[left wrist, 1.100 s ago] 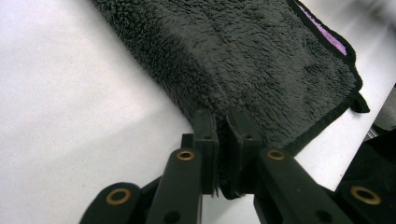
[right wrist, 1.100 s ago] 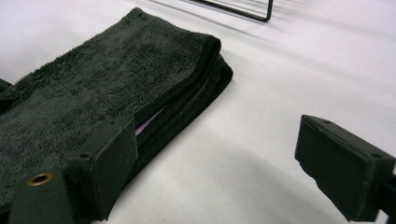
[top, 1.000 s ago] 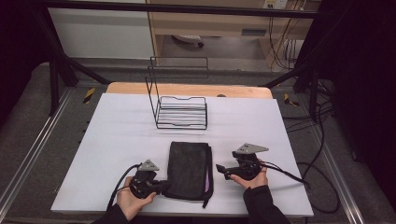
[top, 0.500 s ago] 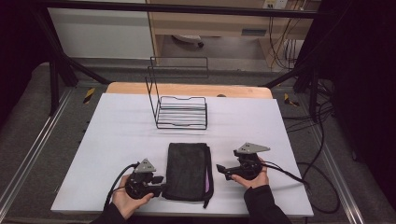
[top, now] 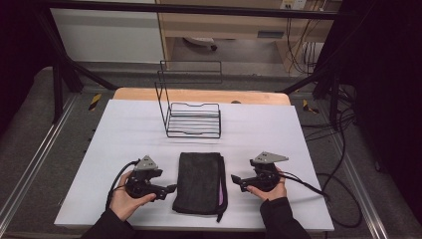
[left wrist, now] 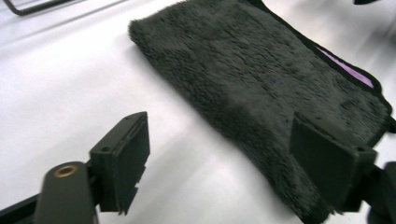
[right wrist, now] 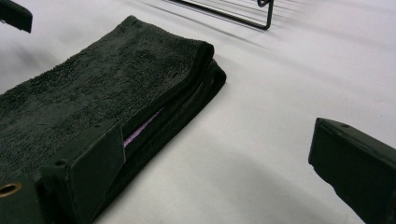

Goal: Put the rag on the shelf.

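Observation:
A folded dark grey towel [top: 199,181] with a purple strip along its right edge lies flat near the table's front. My left gripper [top: 171,190] sits just left of it, open. Its jaws have just been opening, and in the left gripper view [left wrist: 224,172] the towel's [left wrist: 261,84] near edge lies between them without being pressed. My right gripper [top: 235,180] rests just right of the towel, open, its jaws having just widened a little. In the right gripper view [right wrist: 219,168] only bare table lies between them, with the towel's [right wrist: 93,88] folded edge beside the left jaw.
A black wire rack [top: 191,117] with a tall back frame stands behind the towel at mid-table. The white table top [top: 124,129] ends at a wooden strip at the back. Cables trail off the right edge.
The left gripper has gone from shut at the towel's left edge to open and has drawn a little away to the left. The right hand has stayed where it was.

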Motion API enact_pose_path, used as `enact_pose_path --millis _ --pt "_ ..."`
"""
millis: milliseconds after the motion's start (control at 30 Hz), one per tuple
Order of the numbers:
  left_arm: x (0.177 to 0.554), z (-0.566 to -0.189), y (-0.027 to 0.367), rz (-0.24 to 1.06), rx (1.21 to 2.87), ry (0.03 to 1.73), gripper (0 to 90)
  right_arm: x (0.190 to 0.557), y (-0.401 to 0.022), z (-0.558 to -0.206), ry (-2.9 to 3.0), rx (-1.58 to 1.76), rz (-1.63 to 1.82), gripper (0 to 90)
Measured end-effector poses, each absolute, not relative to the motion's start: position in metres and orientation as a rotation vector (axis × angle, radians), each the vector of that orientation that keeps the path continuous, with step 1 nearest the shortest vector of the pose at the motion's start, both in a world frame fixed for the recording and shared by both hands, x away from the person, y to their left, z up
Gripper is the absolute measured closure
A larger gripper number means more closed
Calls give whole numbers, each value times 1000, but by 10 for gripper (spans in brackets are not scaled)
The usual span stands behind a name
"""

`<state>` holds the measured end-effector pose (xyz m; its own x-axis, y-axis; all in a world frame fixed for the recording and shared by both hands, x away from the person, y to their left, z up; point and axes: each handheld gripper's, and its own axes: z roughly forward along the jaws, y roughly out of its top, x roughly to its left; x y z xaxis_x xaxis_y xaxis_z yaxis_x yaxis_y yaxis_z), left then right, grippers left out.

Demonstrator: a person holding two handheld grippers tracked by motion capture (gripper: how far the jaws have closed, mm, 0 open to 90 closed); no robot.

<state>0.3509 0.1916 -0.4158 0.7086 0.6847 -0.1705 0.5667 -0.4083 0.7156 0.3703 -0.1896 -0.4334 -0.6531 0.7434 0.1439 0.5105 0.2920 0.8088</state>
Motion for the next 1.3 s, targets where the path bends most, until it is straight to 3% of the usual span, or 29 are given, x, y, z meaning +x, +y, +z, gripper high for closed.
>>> enact_pose_path --millis 367,733,933,1300 --pt "374 -404 187 214 2106 959 125 370 -189 -434 2303 1149 1284 36" --pt "406 -406 170 271 2099 1015 156 370 -189 -434 2307 1154 1276 33" --pt "420 -414 163 293 2067 1061 233 371 -189 -435 2306 1156 1276 32" --pt "432 -435 158 219 2041 1138 404 371 -188 -435 2311 1157 1270 32"
